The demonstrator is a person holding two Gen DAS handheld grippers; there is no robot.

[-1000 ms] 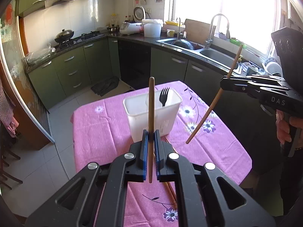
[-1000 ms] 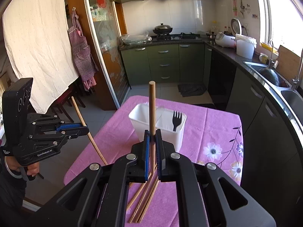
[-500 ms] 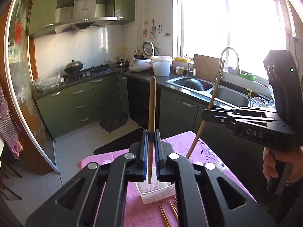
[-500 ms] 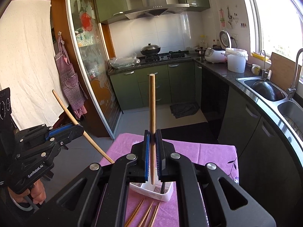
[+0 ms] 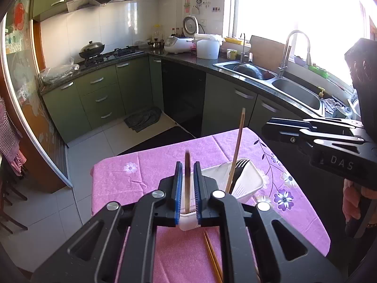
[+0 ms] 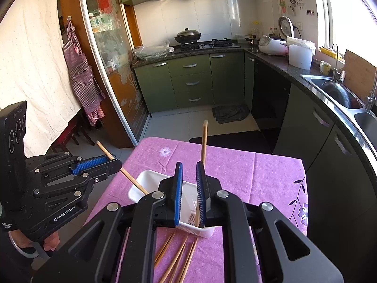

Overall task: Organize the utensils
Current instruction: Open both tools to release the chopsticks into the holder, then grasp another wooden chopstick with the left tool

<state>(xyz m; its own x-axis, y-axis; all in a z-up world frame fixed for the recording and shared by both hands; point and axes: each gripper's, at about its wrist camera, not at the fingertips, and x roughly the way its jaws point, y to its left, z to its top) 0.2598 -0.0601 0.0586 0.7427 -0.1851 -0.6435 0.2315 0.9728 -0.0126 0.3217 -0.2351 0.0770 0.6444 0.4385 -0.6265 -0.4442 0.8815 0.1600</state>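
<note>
A white utensil holder point(image 5: 247, 181) stands on the pink flowered tablecloth point(image 5: 153, 165) with a black fork point(image 5: 240, 165) in it. My left gripper point(image 5: 187, 188) hovers over the holder's near end, its jaws opening. A blurred chopstick point(image 5: 187, 176) hangs loose between the pads with gaps on both sides. My right gripper point(image 6: 188, 188) is over the holder point(image 6: 146, 181) too, jaws opening. Its chopstick point(image 6: 203, 146) leans free against the right pad, lower end in the holder. The right wrist view shows the left gripper point(image 6: 113, 162) at left.
Several loose chopsticks point(image 6: 179, 257) lie on the cloth in front of the holder. The table's far edge drops to a tiled floor, with green cabinets point(image 5: 101, 99) and a sink counter point(image 5: 282, 82) beyond. A person's hand point(image 6: 49, 238) grips the left handle.
Both grippers have come down over the white holder. Their jaws have parted, and each chopstick has slipped lower, no longer pinched.
</note>
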